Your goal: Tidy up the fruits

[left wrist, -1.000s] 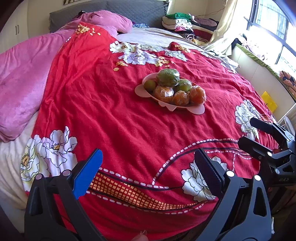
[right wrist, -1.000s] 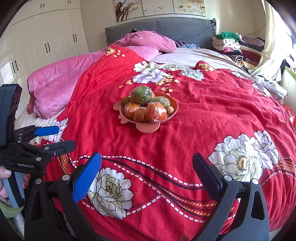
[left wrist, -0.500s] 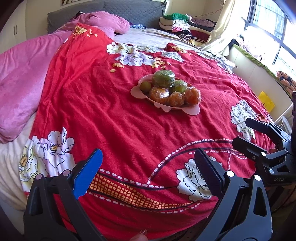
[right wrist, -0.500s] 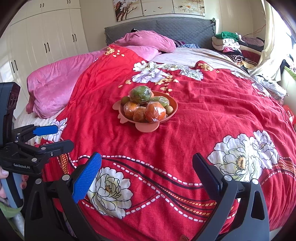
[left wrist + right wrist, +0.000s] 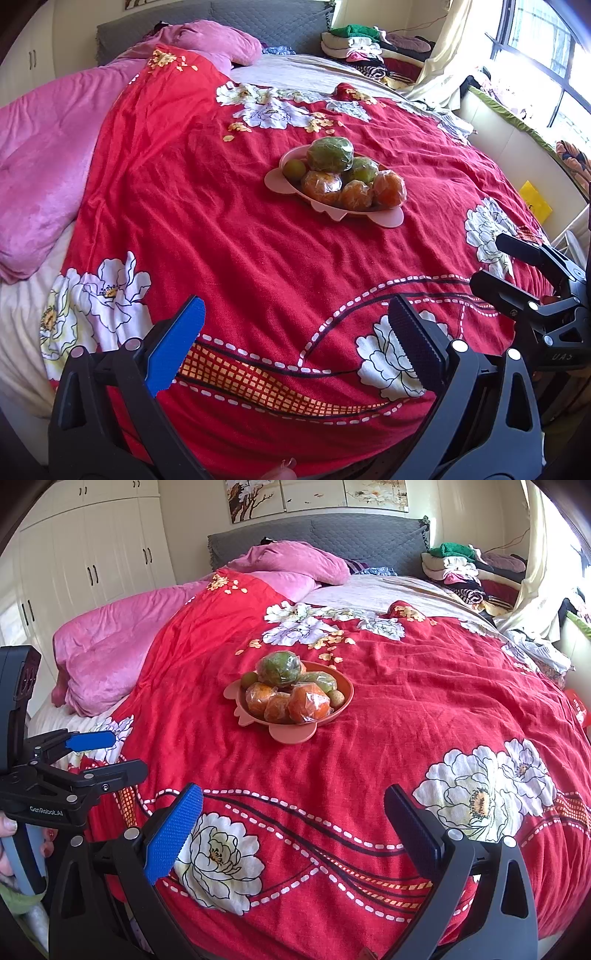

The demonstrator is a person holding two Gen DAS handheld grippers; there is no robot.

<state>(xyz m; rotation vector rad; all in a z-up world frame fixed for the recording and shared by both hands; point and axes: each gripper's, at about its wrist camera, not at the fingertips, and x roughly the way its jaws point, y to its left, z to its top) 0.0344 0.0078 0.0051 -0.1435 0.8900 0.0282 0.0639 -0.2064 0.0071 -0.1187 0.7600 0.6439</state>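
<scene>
A pink bowl [image 5: 275, 182] [image 5: 341, 688] sits mid-bed on the red flowered bedspread. It holds several plastic-wrapped fruits: a large green one [image 5: 330, 153] [image 5: 279, 668] on top, orange ones [image 5: 322, 183] [image 5: 308, 703] in front, small green ones [image 5: 294, 169] beside. My left gripper [image 5: 295, 336] is open and empty above the bed's near edge, well short of the bowl. My right gripper [image 5: 293, 816] is also open and empty, likewise near the front edge. Each gripper shows in the other's view: the right [image 5: 496, 262], the left [image 5: 103, 753].
The red bedspread [image 5: 221, 229] covers most of the bed. A pink blanket [image 5: 40, 162] lies along the left side. Folded clothes [image 5: 465, 572] pile at the far right by the headboard. A window and bench are on the right, wardrobes [image 5: 92, 554] on the left.
Both views have shifted slightly; the bowl appears a little nearer and lower in the left wrist view. Both grippers stay open and empty.
</scene>
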